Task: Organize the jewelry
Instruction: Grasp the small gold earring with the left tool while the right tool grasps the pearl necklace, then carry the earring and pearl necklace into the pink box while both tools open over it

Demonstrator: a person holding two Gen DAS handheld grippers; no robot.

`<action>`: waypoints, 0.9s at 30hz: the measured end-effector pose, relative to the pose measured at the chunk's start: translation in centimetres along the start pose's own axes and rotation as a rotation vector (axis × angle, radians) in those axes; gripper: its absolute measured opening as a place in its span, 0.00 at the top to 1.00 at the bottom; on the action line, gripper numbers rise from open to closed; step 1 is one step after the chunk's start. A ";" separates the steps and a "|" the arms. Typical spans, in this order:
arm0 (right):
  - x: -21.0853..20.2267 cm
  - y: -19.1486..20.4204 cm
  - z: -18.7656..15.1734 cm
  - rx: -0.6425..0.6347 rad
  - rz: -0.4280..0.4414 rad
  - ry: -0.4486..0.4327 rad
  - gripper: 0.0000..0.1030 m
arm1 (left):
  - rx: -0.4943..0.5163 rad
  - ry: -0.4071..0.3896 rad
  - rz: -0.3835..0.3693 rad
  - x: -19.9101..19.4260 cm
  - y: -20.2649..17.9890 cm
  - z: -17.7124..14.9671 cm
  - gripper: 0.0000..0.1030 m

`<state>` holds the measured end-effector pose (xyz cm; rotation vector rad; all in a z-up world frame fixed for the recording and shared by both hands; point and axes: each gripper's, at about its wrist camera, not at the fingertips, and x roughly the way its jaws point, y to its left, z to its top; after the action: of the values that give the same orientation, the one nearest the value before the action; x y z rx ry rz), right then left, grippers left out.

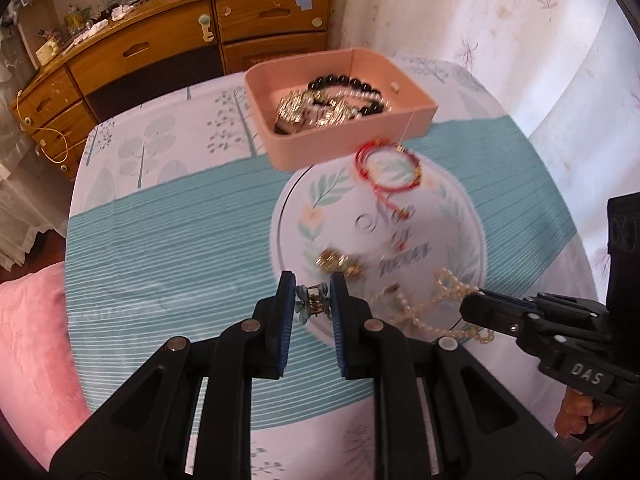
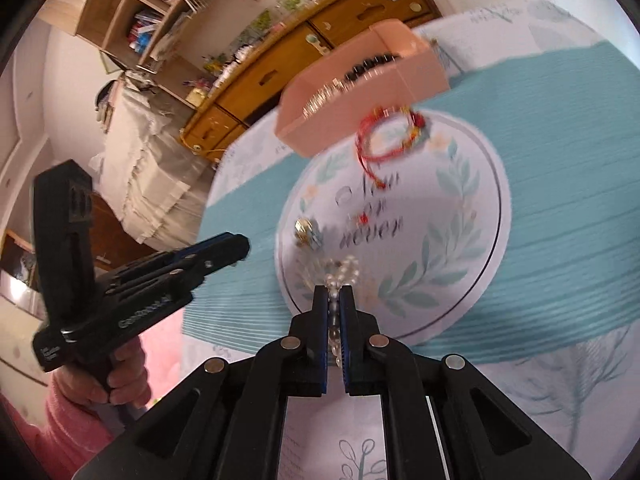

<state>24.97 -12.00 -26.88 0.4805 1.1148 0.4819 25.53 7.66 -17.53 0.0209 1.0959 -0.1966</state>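
Note:
My left gripper (image 1: 313, 284) is shut on a small blue-and-gold flower clip (image 1: 311, 303), held above the table. My right gripper (image 2: 335, 291) is shut on a pearl bracelet (image 2: 342, 272); it also shows in the left wrist view (image 1: 448, 300), hanging from the right gripper (image 1: 480, 294). A pink box (image 1: 340, 120) at the far side holds a black bead bracelet (image 1: 352, 86) and silver pieces (image 1: 308, 110). A red string bracelet (image 1: 386, 168) lies just in front of the box. A gold piece (image 1: 336, 262) lies on the round white print.
The table wears a teal and white cloth (image 1: 180, 240) with a round printed emblem (image 2: 400, 220). A wooden dresser (image 1: 160, 40) stands behind the table. A pink cushion (image 1: 32, 340) lies at the left edge. A curtain (image 1: 520, 40) hangs at the right.

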 end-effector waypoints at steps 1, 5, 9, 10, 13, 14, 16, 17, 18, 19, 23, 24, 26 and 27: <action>-0.9 0.0 0.5 -0.011 0.010 -0.002 0.96 | -0.008 0.002 -0.001 -0.2 -0.2 0.3 0.86; -4.0 0.5 2.9 -0.066 0.030 -0.016 0.96 | -0.050 -0.028 0.003 -1.3 -1.0 1.8 0.86; -6.9 1.6 5.7 -0.127 0.066 -0.048 0.96 | -0.086 -0.073 0.010 -2.8 -1.5 4.0 0.86; -7.7 1.9 6.5 -0.141 0.069 -0.062 0.96 | -0.090 -0.081 0.009 -3.1 -1.6 4.5 0.86; -10.1 2.7 8.8 -0.192 0.075 -0.118 0.96 | -0.100 -0.081 0.030 -3.5 -1.8 6.5 0.86; -10.9 2.8 9.7 -0.213 0.074 -0.145 0.96 | -0.110 -0.079 0.041 -3.6 -1.8 7.1 0.86; -12.3 3.1 11.5 -0.243 0.072 -0.190 0.96 | -0.131 -0.082 0.043 -3.6 -1.7 8.4 0.86; -12.9 3.3 12.6 -0.256 0.070 -0.211 0.96 | -0.140 -0.086 0.043 -3.6 -1.7 9.0 0.86; -13.0 3.5 13.6 -0.263 0.069 -0.225 0.96 | -0.151 -0.093 0.041 -3.7 -1.6 9.6 0.86; -13.5 3.5 14.7 -0.275 0.074 -0.252 0.96 | -0.160 -0.099 0.037 -3.5 -1.5 10.1 0.86; -14.3 3.6 18.3 -0.299 0.085 -0.309 0.96 | -0.192 -0.113 0.044 -2.6 -0.9 12.3 0.86; -14.4 3.6 19.2 -0.306 0.081 -0.321 0.96 | -0.200 -0.106 0.052 -2.2 -0.8 12.9 0.86; -13.6 4.0 20.5 -0.314 0.077 -0.334 0.96 | -0.219 -0.090 0.054 -1.4 -0.5 13.7 0.86; -13.5 4.0 21.3 -0.315 0.082 -0.342 0.96 | -0.235 -0.095 0.039 -1.0 -0.3 14.3 0.86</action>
<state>39.28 -19.38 -7.06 0.3166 0.6777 0.6098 37.59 5.84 -10.04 -0.1756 1.0178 -0.0327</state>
